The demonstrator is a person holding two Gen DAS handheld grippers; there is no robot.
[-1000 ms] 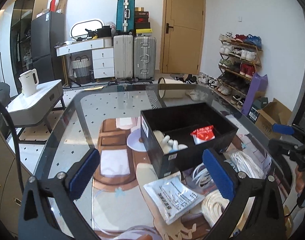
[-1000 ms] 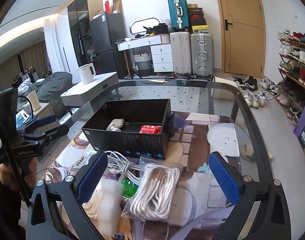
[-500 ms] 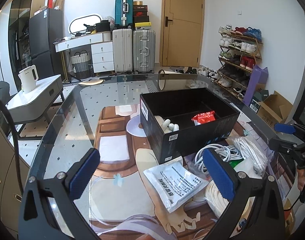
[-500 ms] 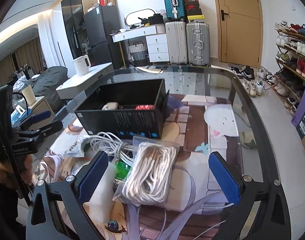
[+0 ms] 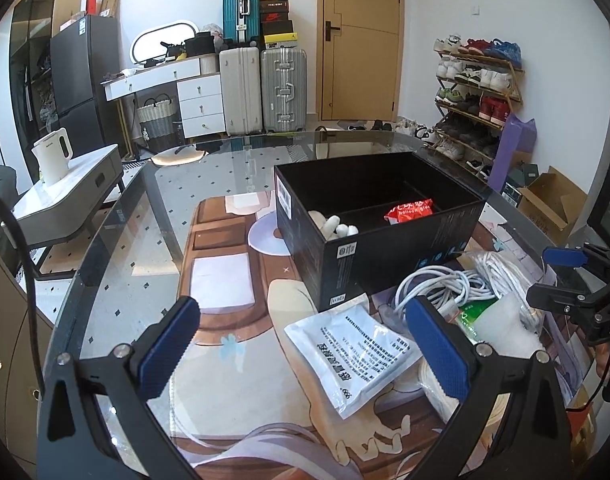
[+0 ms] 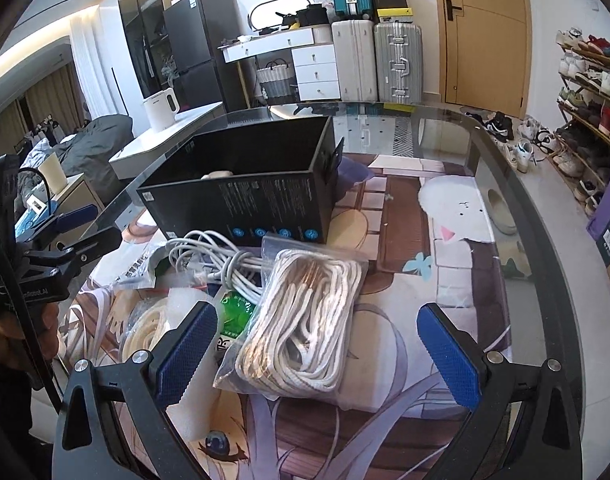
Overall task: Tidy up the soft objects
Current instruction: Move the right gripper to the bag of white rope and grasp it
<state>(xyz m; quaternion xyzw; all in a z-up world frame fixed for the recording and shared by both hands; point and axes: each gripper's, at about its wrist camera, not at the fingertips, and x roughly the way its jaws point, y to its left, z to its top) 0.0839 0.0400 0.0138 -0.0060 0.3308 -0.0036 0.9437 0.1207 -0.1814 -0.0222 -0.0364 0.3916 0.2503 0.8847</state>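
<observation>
A black open box [image 5: 379, 224] [image 6: 245, 188] stands on the glass table; inside lie a pale soft toy [image 5: 333, 226] and a red packet [image 5: 409, 210]. In front of the box lie a white printed pouch [image 5: 355, 354], a white cable bundle [image 5: 437, 284] [image 6: 213, 256], a bag of white rope [image 6: 305, 324], a green packet [image 6: 235, 312] and white foam [image 6: 189, 408]. My left gripper [image 5: 301, 352] is open and empty above the pouch. My right gripper [image 6: 317, 352] is open and empty, its fingers either side of the rope bag.
The round glass table [image 5: 145, 216] has a cartoon mat under the glass. A second rope coil [image 6: 145, 332] lies at the left. Suitcases [image 5: 261, 88], a shoe rack [image 5: 477, 92] and a side table with a kettle [image 5: 53, 156] stand beyond.
Both grippers have pulled back and lowered toward the pile in front of the box; the box now sits farther away. Both stay open and empty.
</observation>
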